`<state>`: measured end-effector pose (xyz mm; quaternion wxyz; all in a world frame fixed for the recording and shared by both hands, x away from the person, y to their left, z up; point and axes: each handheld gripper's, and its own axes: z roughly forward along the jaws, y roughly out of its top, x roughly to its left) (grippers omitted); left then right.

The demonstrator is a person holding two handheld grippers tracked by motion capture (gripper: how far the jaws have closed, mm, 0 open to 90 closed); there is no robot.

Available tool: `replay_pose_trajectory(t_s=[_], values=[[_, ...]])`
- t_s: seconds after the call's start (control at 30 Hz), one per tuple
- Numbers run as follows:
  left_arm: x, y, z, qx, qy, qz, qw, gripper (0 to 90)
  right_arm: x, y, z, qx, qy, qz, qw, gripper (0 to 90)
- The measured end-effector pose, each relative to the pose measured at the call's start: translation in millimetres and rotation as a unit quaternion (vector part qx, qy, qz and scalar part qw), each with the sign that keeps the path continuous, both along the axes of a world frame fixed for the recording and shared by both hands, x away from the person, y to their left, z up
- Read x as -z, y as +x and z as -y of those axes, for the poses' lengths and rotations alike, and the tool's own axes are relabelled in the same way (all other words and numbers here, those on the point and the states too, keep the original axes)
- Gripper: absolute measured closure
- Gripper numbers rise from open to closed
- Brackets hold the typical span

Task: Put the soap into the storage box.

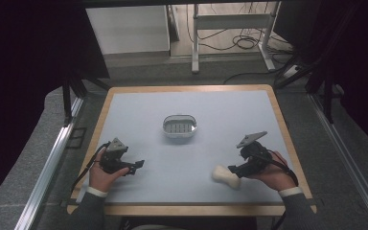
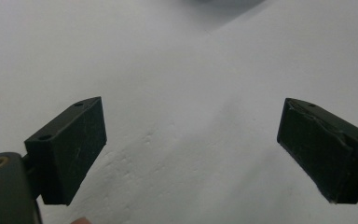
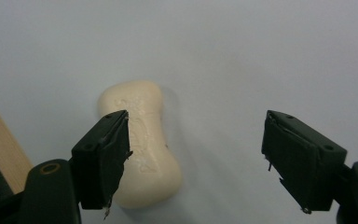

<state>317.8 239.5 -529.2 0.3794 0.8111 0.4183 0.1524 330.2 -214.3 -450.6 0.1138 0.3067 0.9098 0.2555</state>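
While the right gripper [image 3: 193,158] stands with its jaws spread wide and nothing clamped, one cream soap bar [image 3: 140,144] lies flat on the table [image 3: 261,56], partly behind one jaw and well apart from the other. From the high view, this gripper [image 1: 234,168] sits at the soap bar's [image 1: 226,176] right, low over the near right part of the table [image 1: 139,105], the right hand [image 1: 273,172] wrapped around its body. One left gripper [image 2: 191,154] likewise stands open and empty above bare surface, held by the left hand [image 1: 100,175] near the front left edge. One oval soap dish [image 1: 179,126] rests mid-table, well apart from both grippers.
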Motion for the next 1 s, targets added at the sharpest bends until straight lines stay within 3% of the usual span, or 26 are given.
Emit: replay_pose_trajectory(t_s=[0.23,0.47,1.0], values=[[0.6,0.1,0.8,0.001,-0.001,-0.002,1.0000,8.5,7.2,0.0,-15.7,-0.019,-0.033,-0.018,0.9991,22.8],[1.1,0.0,1.4,0.001,-0.001,-0.002,1.0000,8.4,18.7,0.5,-28.5,-0.035,-0.074,-0.046,0.9956,22.8],[1.5,0.5,1.3,0.002,0.003,-0.003,1.0000,8.1,34.2,-3.1,-49.0,-0.054,-0.121,-0.081,0.9879,33.2]])
